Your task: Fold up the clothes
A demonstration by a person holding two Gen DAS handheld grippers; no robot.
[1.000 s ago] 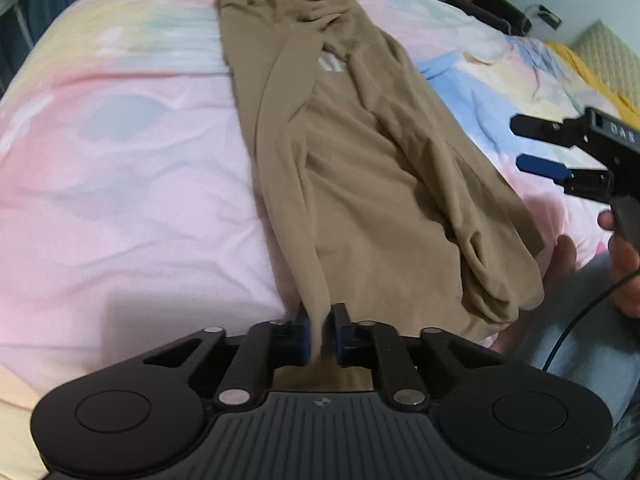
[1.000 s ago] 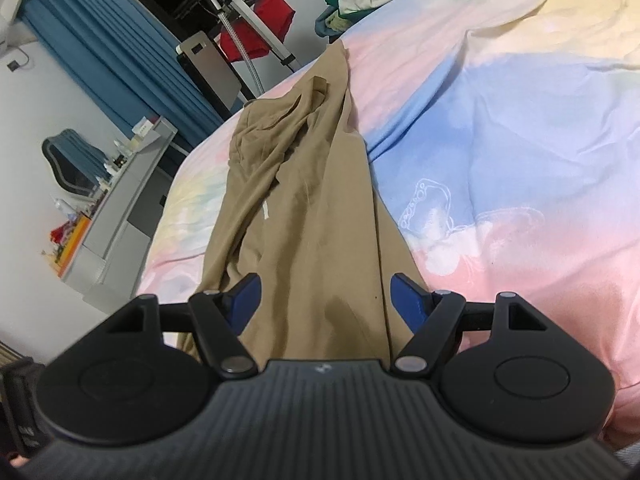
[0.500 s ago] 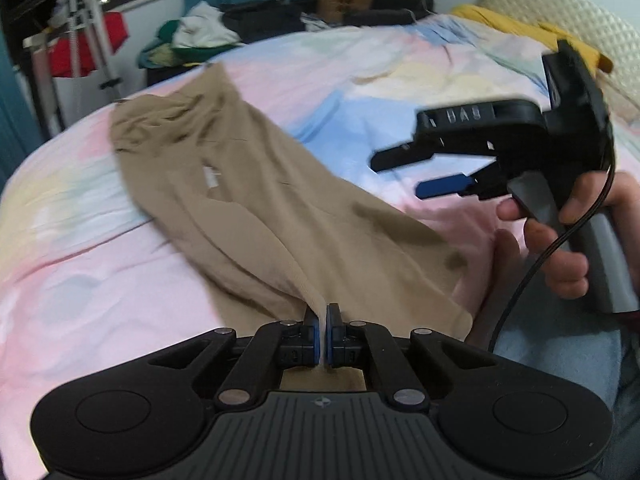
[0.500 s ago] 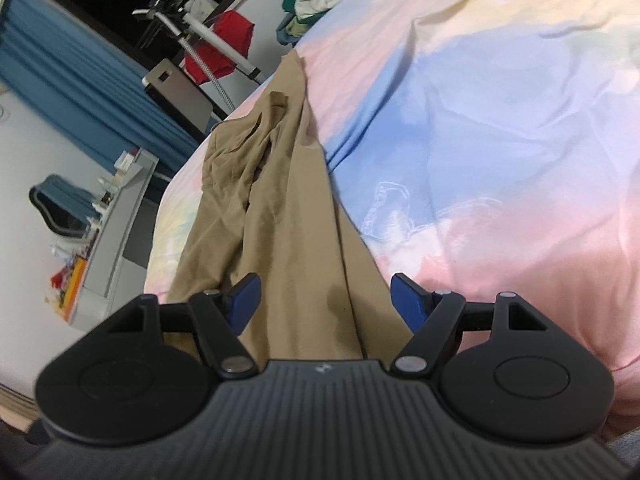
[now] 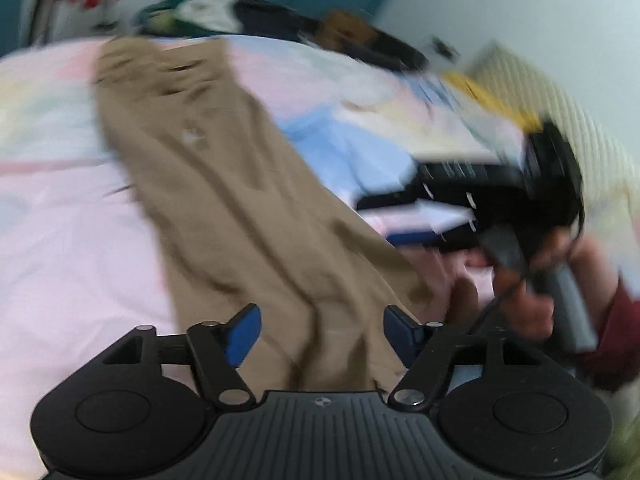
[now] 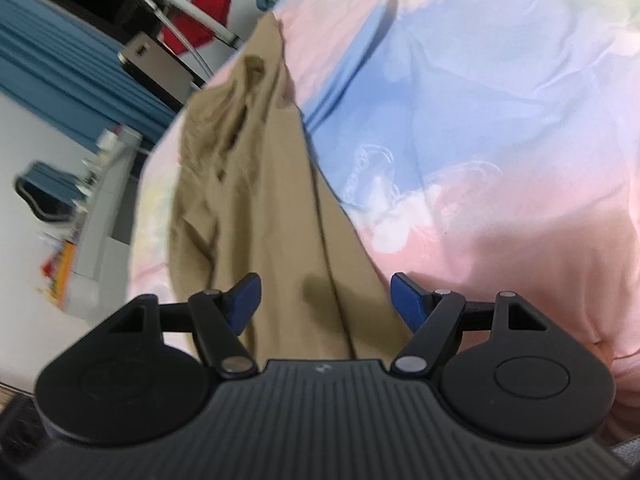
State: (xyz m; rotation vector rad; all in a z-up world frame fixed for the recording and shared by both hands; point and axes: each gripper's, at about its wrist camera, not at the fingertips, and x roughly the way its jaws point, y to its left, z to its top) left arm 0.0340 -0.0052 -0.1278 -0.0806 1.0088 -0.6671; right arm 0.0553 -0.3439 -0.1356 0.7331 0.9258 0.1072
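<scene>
A: Left wrist view, blurred. The left gripper (image 5: 322,332) has both blue pads (image 5: 240,336) spread wide, nothing pinched. The tan garment (image 5: 248,216) runs between them from the bottom centre of the frame up to the upper left, lying in one long band on the pastel bedsheet (image 5: 68,240).

B: Anything else in that frame?

A: At middle right the right gripper (image 5: 416,220) sits above the sheet, held by a hand (image 5: 532,292) with a dark red sleeve (image 5: 616,340) at the edge. Its two fingers stand apart, with sheet showing between them.

B: Right wrist view?

A: The right gripper (image 6: 324,300) is spread as well, pads clear of cloth. The tan garment (image 6: 264,208) climbs from between the fingers toward the upper centre, creased and bunched at its far end. The bedsheet (image 6: 500,128) fills the right half. A blue curtain (image 6: 60,76) hangs at upper left, with a grey shelf unit (image 6: 100,216) at middle left and a red cloth on a stand (image 6: 200,16) at the top.

B: Does the garment touch either claw?

A: Cannot tell; it passes under both.
</scene>
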